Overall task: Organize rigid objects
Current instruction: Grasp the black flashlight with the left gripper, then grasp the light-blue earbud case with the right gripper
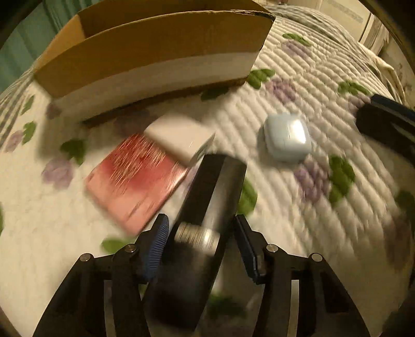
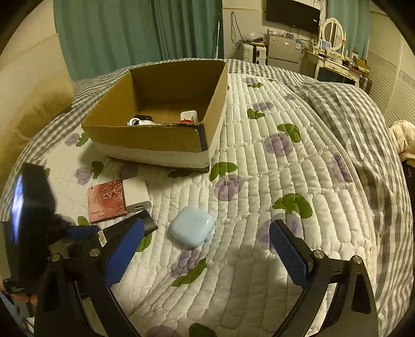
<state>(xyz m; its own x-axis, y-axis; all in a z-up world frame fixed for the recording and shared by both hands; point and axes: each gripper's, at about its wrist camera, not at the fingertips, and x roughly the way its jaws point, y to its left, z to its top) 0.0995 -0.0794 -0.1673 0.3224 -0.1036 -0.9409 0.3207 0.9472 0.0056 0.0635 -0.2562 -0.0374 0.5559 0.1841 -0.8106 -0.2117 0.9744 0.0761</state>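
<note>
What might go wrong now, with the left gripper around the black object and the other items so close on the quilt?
1. The left gripper holds only one end of the long black object, so it may tilt or slip when lifted.
2. Its far end lies against the white charger and pink case; lifting may drag them.
3. The soft quilt may let pieces shift.

Bed (image 2: 298, 181), floral quilt; teal curtains (image 2: 124, 33) behind; wall television (image 2: 293, 13), dresser with oval mirror (image 2: 333, 32) beyond its far corner.
</note>
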